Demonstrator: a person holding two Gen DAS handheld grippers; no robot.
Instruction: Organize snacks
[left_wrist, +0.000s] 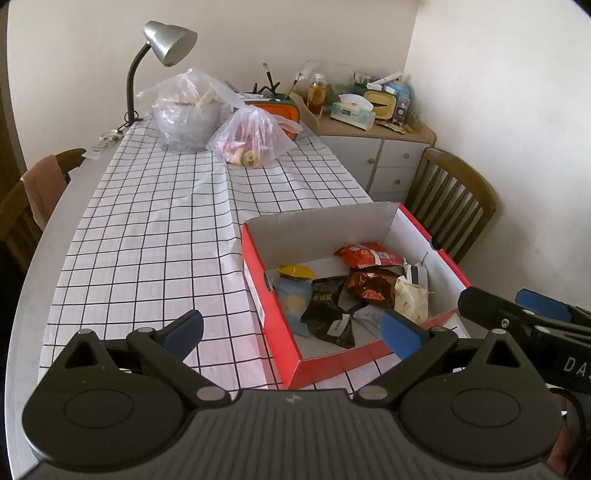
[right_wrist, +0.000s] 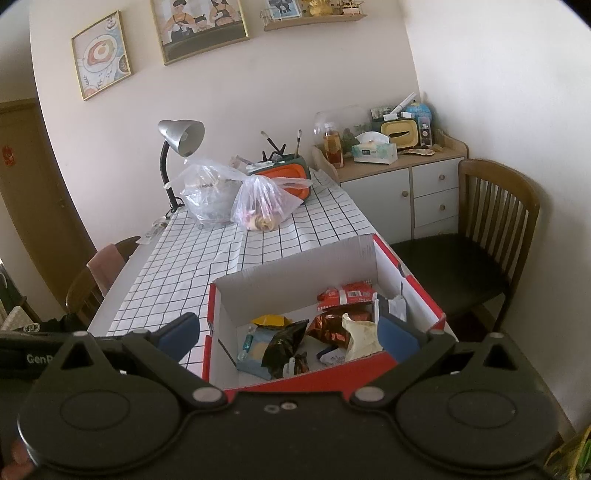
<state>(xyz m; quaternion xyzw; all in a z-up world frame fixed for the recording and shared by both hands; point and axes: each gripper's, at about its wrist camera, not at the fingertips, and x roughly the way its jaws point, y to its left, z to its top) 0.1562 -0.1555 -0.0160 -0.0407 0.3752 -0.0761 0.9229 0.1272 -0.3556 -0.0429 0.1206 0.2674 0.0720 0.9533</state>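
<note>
left gripper (left_wrist: 291, 328) jaws apart, empty | right gripper (right_wrist: 288, 334) same | box (left_wrist: 273, 310) beneath; bags (left_wrist: 255, 134), lamp (left_wrist: 166, 44) far

The box (left_wrist: 417, 236) stands open on the table (left_wrist: 44, 295), on the cloth (left_wrist: 155, 236), at the table's near right corner. In the box lie the snack packets (left_wrist: 332, 295), heaped toward its right wall. Beyond the box, at the table's far end, two plastic bags (left_wrist: 255, 136) sit side by side, with a desk lamp (left_wrist: 166, 44) left of them. Right of the box stands a chair (right_wrist: 495, 229), and behind the chair a cabinet (right_wrist: 406, 192) against the wall. Far left of the box, another chair (left_wrist: 33, 206) faces the table
</note>
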